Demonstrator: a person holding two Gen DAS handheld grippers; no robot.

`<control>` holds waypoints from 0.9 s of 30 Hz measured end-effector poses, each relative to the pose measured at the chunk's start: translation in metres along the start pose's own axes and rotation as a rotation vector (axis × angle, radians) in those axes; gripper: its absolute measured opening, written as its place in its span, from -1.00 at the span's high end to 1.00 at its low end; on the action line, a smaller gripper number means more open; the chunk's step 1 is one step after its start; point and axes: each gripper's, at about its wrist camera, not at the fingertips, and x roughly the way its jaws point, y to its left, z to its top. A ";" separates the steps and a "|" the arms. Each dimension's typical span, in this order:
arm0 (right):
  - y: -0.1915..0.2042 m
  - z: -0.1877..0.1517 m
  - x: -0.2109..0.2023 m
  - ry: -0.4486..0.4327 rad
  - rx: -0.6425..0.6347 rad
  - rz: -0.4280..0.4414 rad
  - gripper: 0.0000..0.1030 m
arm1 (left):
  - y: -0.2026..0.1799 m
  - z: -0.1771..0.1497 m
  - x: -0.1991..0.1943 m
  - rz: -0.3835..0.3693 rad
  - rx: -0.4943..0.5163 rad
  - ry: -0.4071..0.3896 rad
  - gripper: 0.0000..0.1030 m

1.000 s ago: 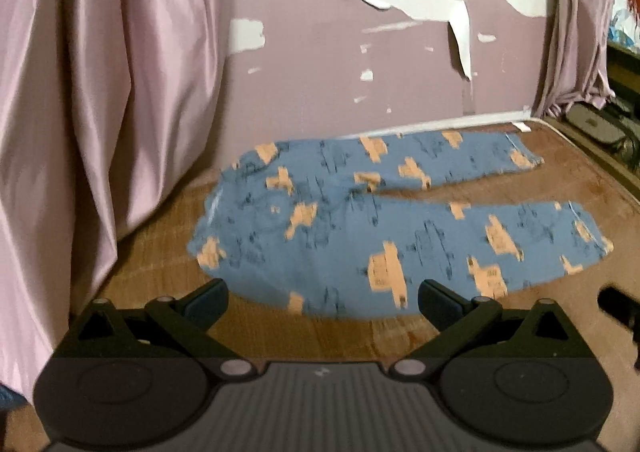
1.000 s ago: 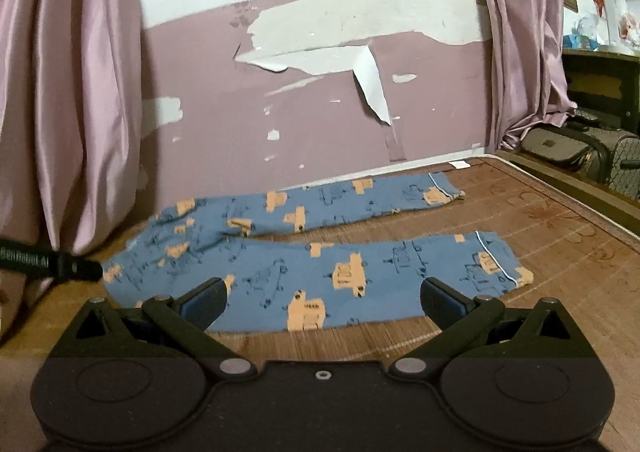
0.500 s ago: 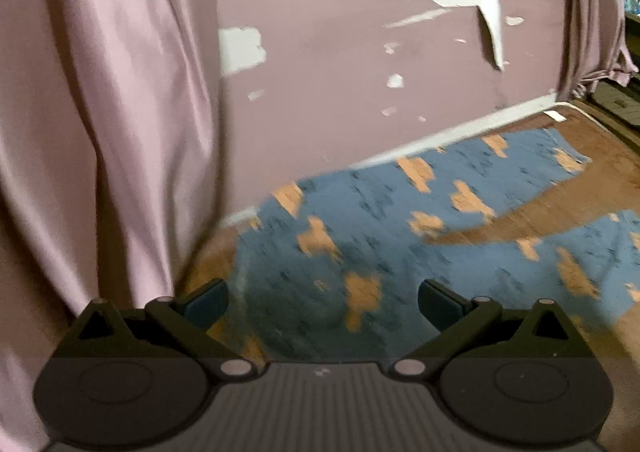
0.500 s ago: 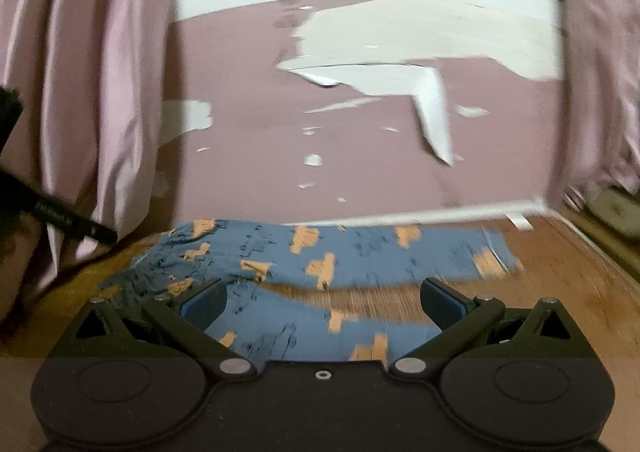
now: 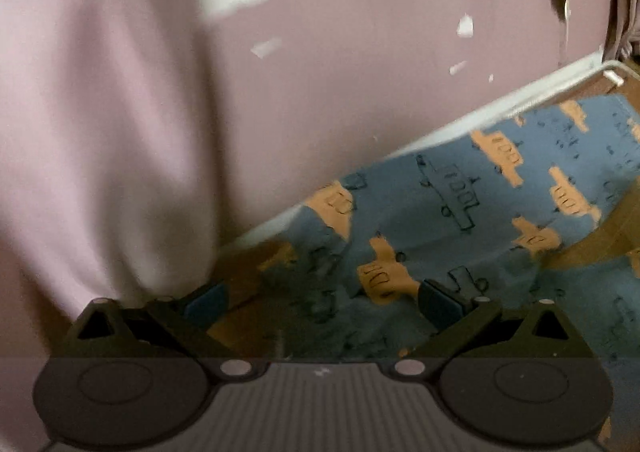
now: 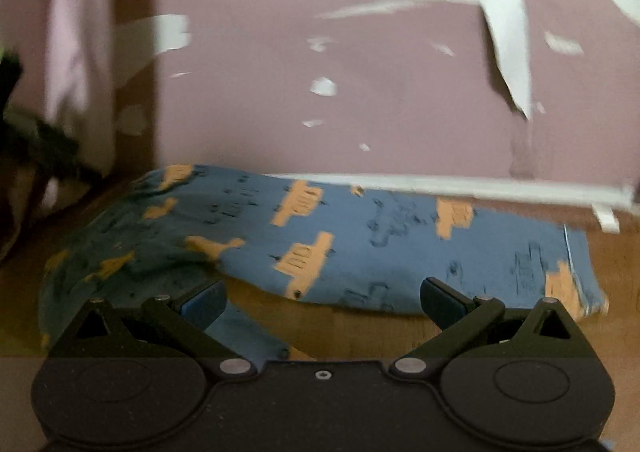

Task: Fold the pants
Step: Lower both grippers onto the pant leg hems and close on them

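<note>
Blue pants (image 5: 452, 220) with orange and dark vehicle prints lie flat on a brown woven mat, legs spread apart. My left gripper (image 5: 320, 302) is open and empty, low over the waist end of the pants near the wall. In the right wrist view the far leg of the pants (image 6: 360, 236) stretches to the right with its cuff at the right edge. My right gripper (image 6: 322, 302) is open and empty, just short of the far leg, over the gap between the two legs.
A pink wall (image 6: 360, 92) with peeling white patches stands right behind the pants. A pink curtain (image 5: 100, 132) hangs at the left, close to the left gripper. A white strip (image 6: 460, 186) runs along the wall's foot. Brown mat (image 6: 360, 326) shows between the legs.
Both grippers have moved forward and down toward the pants, close to the far leg and waist. Both stay open. The pants have not moved.
</note>
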 end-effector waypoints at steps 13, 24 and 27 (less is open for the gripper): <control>0.021 0.068 0.076 0.091 -0.230 0.040 -0.98 | 0.031 0.026 0.063 0.008 0.027 -0.151 -1.00; 0.064 0.123 0.184 0.104 -0.370 0.099 -0.66 | 0.056 0.014 0.086 -0.044 0.046 -0.122 -0.66; 0.064 0.123 0.197 0.138 -0.395 0.106 -0.62 | 0.056 0.017 0.086 -0.120 0.036 -0.133 -0.55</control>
